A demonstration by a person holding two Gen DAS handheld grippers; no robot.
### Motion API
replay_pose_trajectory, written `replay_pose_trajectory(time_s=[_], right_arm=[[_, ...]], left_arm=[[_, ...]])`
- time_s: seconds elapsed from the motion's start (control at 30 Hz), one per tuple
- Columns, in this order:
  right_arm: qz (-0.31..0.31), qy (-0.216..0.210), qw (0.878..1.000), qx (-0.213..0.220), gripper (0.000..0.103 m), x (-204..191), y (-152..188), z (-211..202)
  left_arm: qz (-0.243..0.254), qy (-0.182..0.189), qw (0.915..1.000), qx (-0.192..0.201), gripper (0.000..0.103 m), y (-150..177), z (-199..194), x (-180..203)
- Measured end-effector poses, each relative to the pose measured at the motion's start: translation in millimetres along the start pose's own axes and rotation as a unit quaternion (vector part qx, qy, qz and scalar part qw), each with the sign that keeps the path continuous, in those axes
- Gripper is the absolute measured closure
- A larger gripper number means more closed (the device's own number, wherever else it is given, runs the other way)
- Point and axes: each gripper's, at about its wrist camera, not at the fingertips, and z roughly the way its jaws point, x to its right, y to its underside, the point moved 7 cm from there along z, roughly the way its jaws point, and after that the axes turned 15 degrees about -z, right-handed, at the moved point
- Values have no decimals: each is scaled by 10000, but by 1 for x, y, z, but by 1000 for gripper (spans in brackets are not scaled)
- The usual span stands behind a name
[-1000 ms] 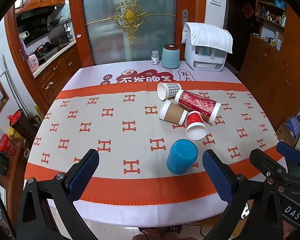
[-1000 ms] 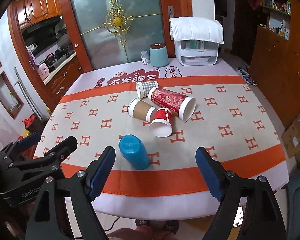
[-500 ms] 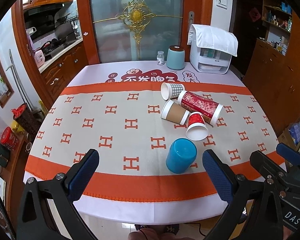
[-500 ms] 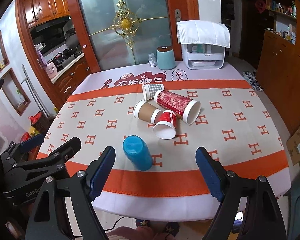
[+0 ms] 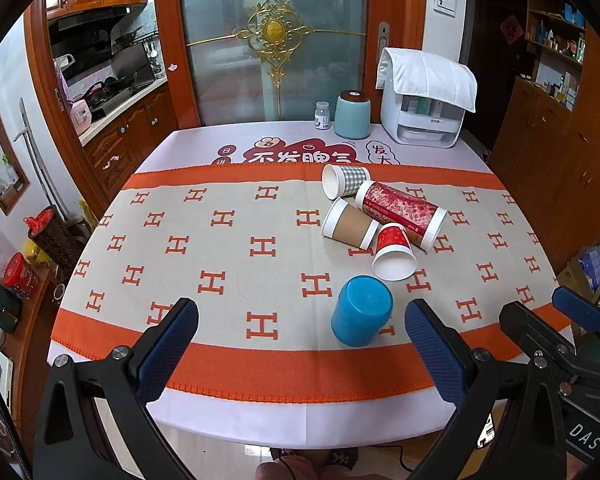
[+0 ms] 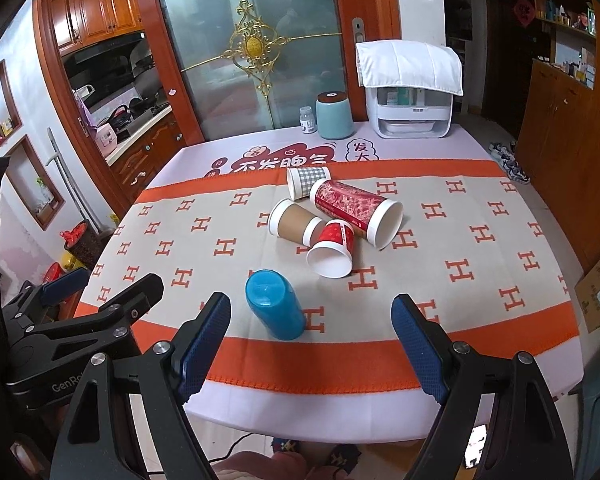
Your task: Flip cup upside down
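Observation:
A blue cup [image 5: 361, 310] stands upside down on the tablecloth near the front edge; it also shows in the right wrist view [image 6: 275, 309]. Behind it lie several paper cups on their sides: a small red cup [image 5: 393, 252], a brown cup [image 5: 349, 229], a tall red cup [image 5: 402, 212] and a checked cup [image 5: 345, 181]. My left gripper [image 5: 300, 344] is open and empty, held back from the table's front edge. My right gripper [image 6: 311, 344] is open and empty, also in front of the table edge, with the blue cup ahead and slightly left.
At the table's far end stand a teal canister [image 5: 352, 114], a small white bottle [image 5: 322, 115] and a white appliance under a cloth [image 5: 426, 100]. Wooden cabinets [image 5: 560, 152] line the right; a kitchen opening is at the left.
Both grippers have drawn back and risen slightly from the table, so the cups look a little farther away. The cups have not moved.

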Motion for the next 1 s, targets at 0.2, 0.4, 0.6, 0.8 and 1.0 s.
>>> replay_pose_trajectory(time_s=[0.2,0.4,0.6,0.8,1.0], right_arm=[[13,2,10000,-1,19,0,0,0],[30,15,10000,3,19,1,0,1],[47,18,10000,-3,19,2,0,1],[57,18,10000,-13,19,3,0,1],[64,10,10000,-17,19,4,0,2]], left_arm=[[3,-4,10000,2,1,0,0,0],[7,-6,10000,-1,1,1,1,1],[33,-1,10000,-34,1,-1,4,5],[31,-2,10000,-29,1,0,3,5],[37,0,10000,-54,1,-1,6,7]])
